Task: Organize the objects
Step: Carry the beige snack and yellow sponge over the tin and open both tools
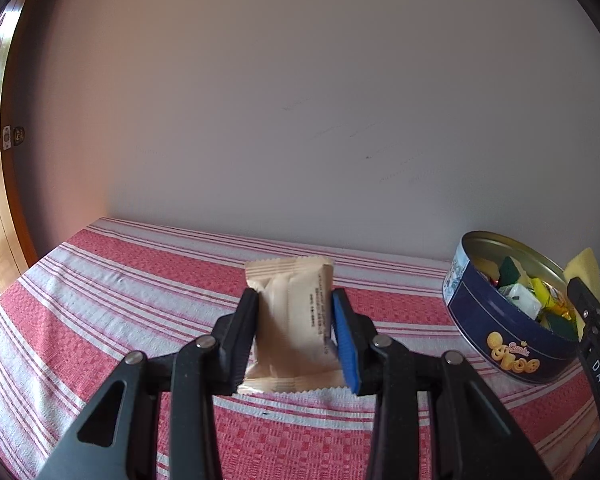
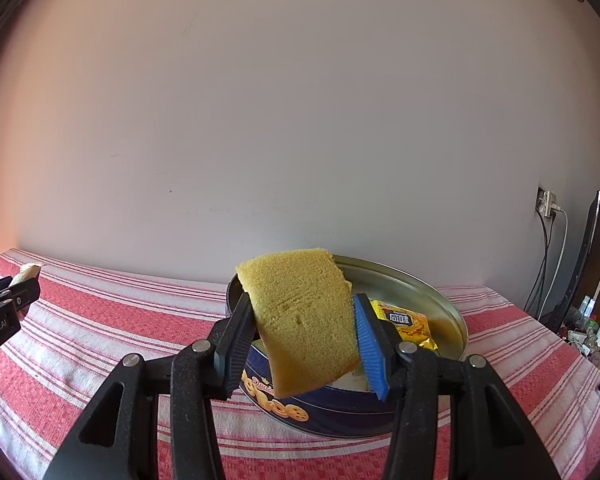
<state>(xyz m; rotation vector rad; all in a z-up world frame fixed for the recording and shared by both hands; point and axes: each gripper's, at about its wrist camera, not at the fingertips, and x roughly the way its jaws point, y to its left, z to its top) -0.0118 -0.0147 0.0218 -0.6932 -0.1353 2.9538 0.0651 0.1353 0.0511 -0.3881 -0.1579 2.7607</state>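
Striped cloth (image 1: 100,280); tongs (image 1: 294,336) clamping packet (image 1: 292,320).

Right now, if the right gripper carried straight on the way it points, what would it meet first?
Probably the blue cookie tin. The right gripper, shut on the yellow sponge, points at the tin's open top, so the sponge would likely reach the near rim or the yellow snack packet inside first. Depth is unclear.
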